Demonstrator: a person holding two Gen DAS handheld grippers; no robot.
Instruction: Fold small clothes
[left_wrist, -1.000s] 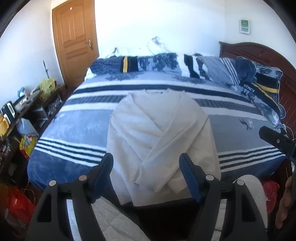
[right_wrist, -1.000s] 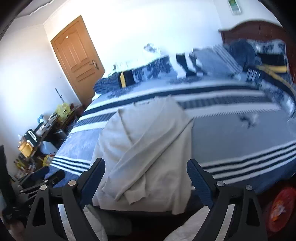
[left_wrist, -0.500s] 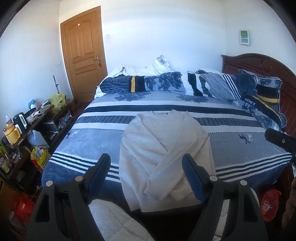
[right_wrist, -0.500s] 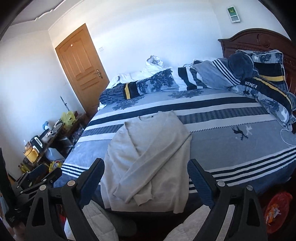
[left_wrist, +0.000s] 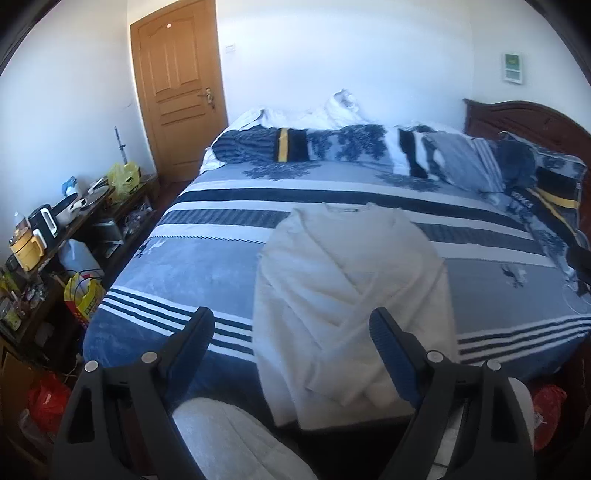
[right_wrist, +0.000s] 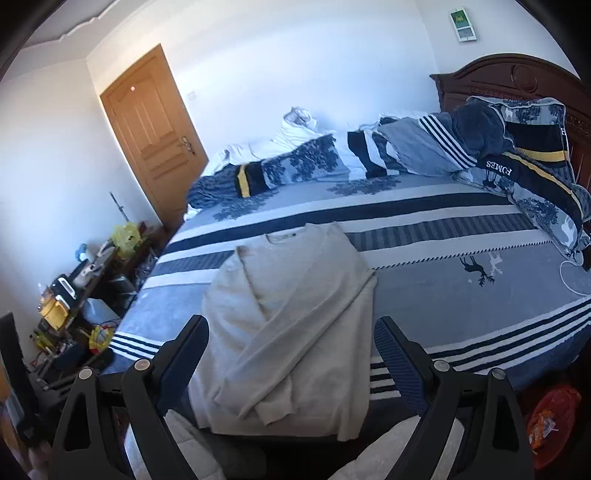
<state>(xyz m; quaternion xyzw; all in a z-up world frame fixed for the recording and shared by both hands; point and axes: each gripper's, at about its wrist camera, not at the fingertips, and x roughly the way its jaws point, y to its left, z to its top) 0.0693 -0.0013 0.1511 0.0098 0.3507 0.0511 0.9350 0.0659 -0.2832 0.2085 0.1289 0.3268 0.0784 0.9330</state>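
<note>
A cream sweater (left_wrist: 351, 295) (right_wrist: 295, 317) lies flat on the blue striped bed (left_wrist: 192, 258) (right_wrist: 461, 295), both sleeves folded across its front, hem hanging over the near edge. My left gripper (left_wrist: 291, 332) hovers back from the bed above the hem, its jaws opening with nothing between them. My right gripper (right_wrist: 291, 336) is also held off the bed over the sweater's lower part, open and holding nothing. The left gripper's black frame (right_wrist: 22, 373) shows at the left edge of the right wrist view.
Pillows and a rolled quilt (left_wrist: 332, 147) (right_wrist: 517, 155) pile at the bed's far side before a wooden headboard (right_wrist: 509, 77). A cluttered low shelf (left_wrist: 55, 229) stands left of the bed near a wooden door (left_wrist: 177, 85). A red bag (right_wrist: 550, 413) lies on the floor at right.
Both grippers have risen and drawn back from the bed, so the sweater looks smaller and more of the room shows. The left jaws have spread a little wider.
</note>
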